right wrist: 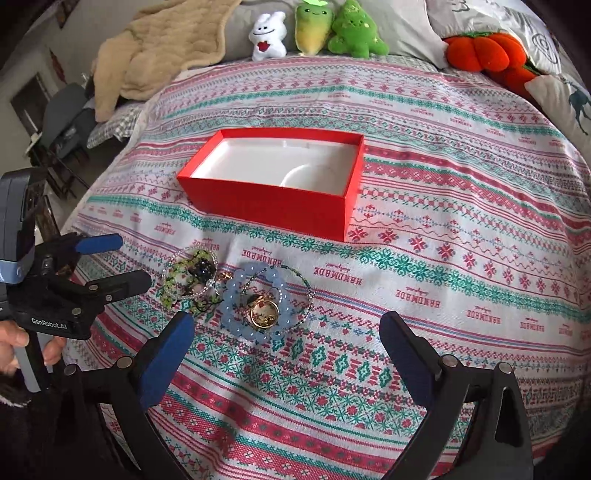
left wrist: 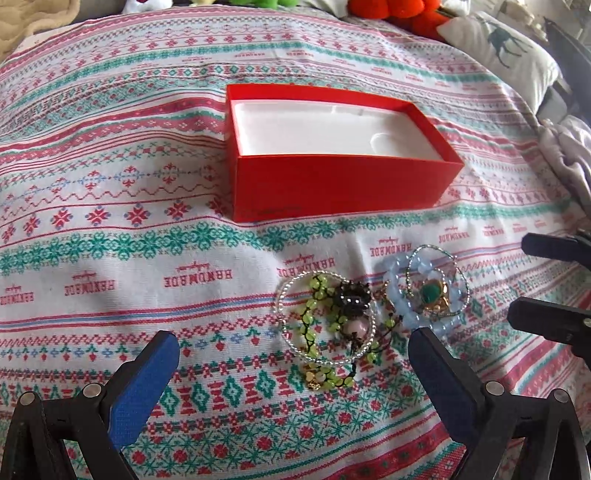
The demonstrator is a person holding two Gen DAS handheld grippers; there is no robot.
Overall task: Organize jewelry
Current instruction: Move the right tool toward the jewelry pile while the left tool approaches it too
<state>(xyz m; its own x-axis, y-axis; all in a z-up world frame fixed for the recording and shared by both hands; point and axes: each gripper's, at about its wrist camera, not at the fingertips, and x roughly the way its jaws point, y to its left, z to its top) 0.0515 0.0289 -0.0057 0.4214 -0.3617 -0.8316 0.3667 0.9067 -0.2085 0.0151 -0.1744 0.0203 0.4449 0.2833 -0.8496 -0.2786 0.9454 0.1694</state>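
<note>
A red box [left wrist: 332,184] with a bare white insert stands open on the patterned bedspread [left wrist: 110,258]. In front of it lies a jewelry pile: a green-and-black bead bracelet [left wrist: 325,317], a light blue bead bracelet [left wrist: 397,295] and a gold ring with a green stone [left wrist: 432,293]. My left gripper [left wrist: 291,354] is open, just short of the green bracelet, holding nothing. My right gripper [right wrist: 288,332] is open too, its fingers spread close to the blue bracelet [right wrist: 231,295] and ring [right wrist: 264,314]. The box [right wrist: 266,206] sits beyond them.
Plush toys [right wrist: 321,29], an orange plush [right wrist: 484,51] and a beige blanket [right wrist: 159,48] line the far edge of the bed. A deer-print pillow [left wrist: 498,48] lies at the right. A hand [right wrist: 14,339] holds the left gripper [right wrist: 133,262].
</note>
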